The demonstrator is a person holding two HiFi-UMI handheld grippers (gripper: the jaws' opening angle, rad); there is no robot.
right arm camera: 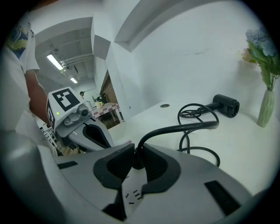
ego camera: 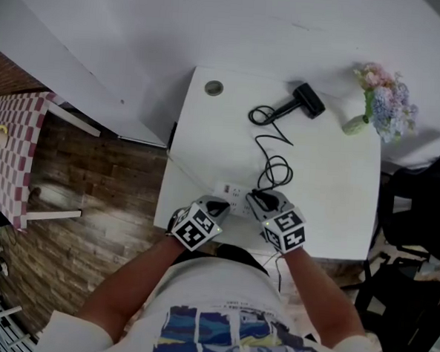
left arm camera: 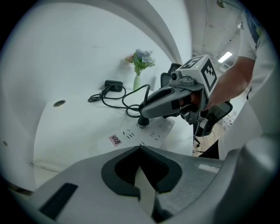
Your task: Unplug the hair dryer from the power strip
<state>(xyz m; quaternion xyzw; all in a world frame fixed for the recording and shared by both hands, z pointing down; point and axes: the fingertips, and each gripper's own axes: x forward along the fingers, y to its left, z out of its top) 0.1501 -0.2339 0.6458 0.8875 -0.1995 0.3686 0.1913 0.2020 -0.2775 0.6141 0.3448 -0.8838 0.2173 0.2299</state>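
Plug [left arm camera: 142,123] is not yet out — it sits in the strip [left arm camera: 131,135] at the near edge of the table [ego camera: 336,216]. At left, the left gripper [left arm camera: 140,148] has its jaws together, tip resting on the strip, I think to hold it down. Beside it, the right gripper [right arm camera: 138,148] clamps the plug, ready for pulling. The cord [right arm camera: 183,127] loops back to the dryer [ego camera: 308,99], far right.

you get bright, even light, soft shadows on the white table [ego camera: 331,178], with fisheye bending and dark corners.
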